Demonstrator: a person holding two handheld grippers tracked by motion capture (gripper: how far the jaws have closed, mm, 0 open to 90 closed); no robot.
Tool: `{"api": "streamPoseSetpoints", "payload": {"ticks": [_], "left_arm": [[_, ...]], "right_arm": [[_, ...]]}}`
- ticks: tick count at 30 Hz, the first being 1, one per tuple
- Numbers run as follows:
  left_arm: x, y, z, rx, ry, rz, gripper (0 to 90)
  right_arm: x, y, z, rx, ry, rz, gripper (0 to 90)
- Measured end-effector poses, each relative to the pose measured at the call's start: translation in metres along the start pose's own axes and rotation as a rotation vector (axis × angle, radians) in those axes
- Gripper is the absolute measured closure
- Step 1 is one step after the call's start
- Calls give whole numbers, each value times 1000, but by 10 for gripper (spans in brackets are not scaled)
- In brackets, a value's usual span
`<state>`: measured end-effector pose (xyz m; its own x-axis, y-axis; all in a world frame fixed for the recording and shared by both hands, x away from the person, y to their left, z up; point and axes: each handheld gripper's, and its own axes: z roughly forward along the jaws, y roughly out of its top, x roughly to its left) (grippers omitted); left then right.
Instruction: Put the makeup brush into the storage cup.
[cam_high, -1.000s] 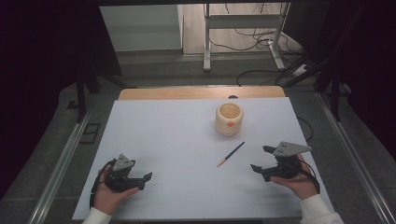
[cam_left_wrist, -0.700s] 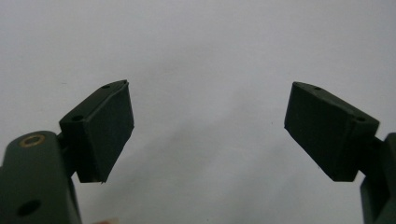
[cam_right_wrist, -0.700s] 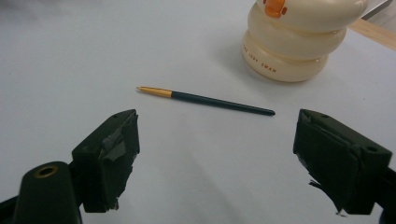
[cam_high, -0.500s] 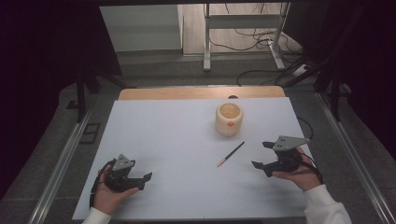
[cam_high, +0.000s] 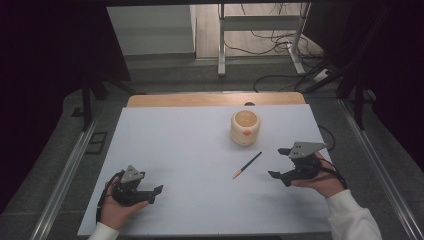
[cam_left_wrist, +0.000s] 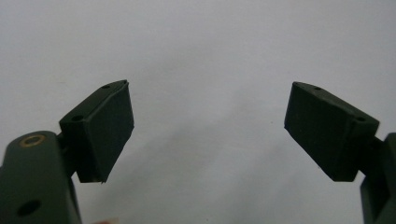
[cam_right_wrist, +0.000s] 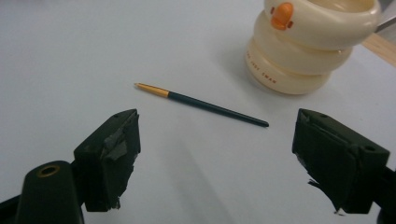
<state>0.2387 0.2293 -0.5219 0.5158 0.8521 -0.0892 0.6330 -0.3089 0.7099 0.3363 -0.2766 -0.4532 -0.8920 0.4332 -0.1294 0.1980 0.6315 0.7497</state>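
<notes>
I am holding my right tool (cam_high: 281, 163) wide open near the dark brush (cam_right_wrist: 201, 104), my left tool (cam_high: 152, 192) also gaping wide.

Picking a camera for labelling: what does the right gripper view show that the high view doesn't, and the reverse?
Right gripper view alone: small lettering low on the cream ringed ceramic cup and frayed tape on the right gripper pads, jaws wide open.

High view alone: the left gripper open in the person's left hand, the white table sheet edges, and the floor cables beyond.

Both: the cup with its orange beak, the slim dark pencil-like stick with an orange-gold tip lying apart from the cup, ungripped.
</notes>
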Motion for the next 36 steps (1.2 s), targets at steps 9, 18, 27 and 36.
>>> {"api": "streamPoseSetpoints", "payload": {"ticks": [9,18,27,36], "left_arm": [[0,0,0,1,-1,1,162],[0,0,0,-1,-2,4,162],[0,0,0,1,-1,2,162],[0,0,-1,2,-1,4,163]], "right_arm": [[-7,15,5,42,30,-74,139],[-15,26,7,51,101,-113,140],[-20,40,14,90,153,-167,144],[-24,46,19,100,181,-184,130]]}}
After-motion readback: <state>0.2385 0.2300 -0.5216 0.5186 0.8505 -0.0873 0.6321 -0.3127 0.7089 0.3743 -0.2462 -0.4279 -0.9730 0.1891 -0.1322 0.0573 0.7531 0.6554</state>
